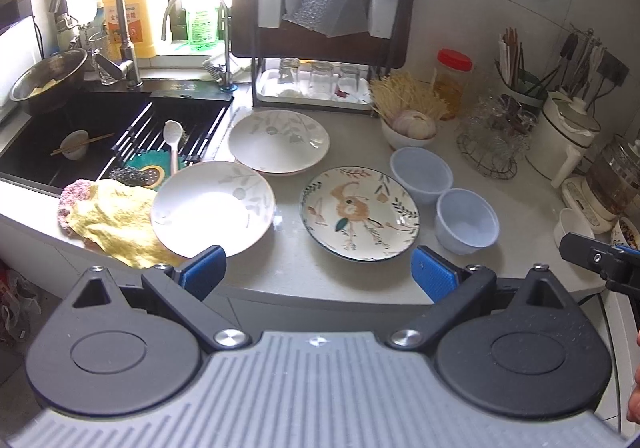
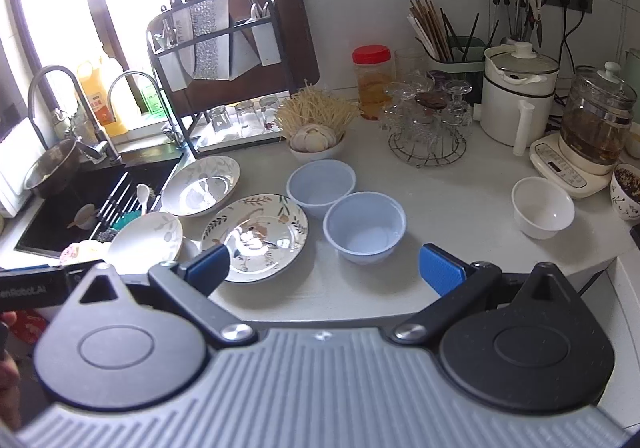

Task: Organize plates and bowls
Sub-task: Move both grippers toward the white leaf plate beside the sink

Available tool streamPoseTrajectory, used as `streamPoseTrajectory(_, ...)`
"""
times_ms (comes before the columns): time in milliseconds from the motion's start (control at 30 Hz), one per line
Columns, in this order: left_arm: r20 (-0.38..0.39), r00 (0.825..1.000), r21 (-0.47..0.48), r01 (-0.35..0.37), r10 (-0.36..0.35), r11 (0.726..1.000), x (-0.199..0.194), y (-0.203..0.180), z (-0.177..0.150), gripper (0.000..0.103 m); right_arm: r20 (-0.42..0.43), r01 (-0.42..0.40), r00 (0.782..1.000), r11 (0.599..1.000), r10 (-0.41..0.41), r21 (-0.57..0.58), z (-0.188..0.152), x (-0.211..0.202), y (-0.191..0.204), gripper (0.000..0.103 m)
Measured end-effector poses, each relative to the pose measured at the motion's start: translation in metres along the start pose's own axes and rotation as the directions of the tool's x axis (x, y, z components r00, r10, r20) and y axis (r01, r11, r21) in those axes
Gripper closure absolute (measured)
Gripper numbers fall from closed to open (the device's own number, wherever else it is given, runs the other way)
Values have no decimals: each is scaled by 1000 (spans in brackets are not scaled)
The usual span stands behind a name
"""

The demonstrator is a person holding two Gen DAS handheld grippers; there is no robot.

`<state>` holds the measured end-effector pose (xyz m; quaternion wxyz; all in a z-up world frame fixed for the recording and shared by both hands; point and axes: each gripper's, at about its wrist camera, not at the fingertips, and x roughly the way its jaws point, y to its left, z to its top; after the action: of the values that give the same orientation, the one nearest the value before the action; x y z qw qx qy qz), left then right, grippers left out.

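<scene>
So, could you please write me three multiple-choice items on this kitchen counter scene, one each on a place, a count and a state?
1. Where is the white spoon?
A. on the rack over the sink
B. inside a blue bowl
C. on the floral plate

2. How many light blue bowls stand on the counter?
A. one
B. two
C. four

3. How are the left gripper and right gripper?
A. both open and empty
B. both shut on plates
C. left shut on a bowl

Answers: 1 A, it lies across the bars; 2 B, the far blue bowl and near blue bowl sit together; 3 A, nothing sits between their fingers.
</scene>
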<state>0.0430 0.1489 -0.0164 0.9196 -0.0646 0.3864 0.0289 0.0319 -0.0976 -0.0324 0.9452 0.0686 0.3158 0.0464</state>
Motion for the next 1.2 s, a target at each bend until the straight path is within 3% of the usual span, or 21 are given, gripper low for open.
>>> streamPoseTrajectory(200, 5, 999, -12, -32, 32, 999, -1, 41, 4, 2, 25, -11, 1000, 1000, 11, -11, 1, 7, 32, 0)
streamPoseTrajectory(667, 3, 994, -111, -111, 112, 988, 15, 103, 14, 2, -49, -98, 994, 995, 99, 20, 11, 54, 73, 1)
streamPoseTrajectory(1000, -25, 991, -135, -133, 131, 982, 49, 140, 38, 2, -116, -183, 975, 981, 189, 60, 24, 110, 109, 2)
streamPoseTrajectory(1200, -83, 990, -138, -128, 118, 982, 84, 162, 53, 2, -151, -239, 955, 964, 255, 115, 26, 143, 128, 14)
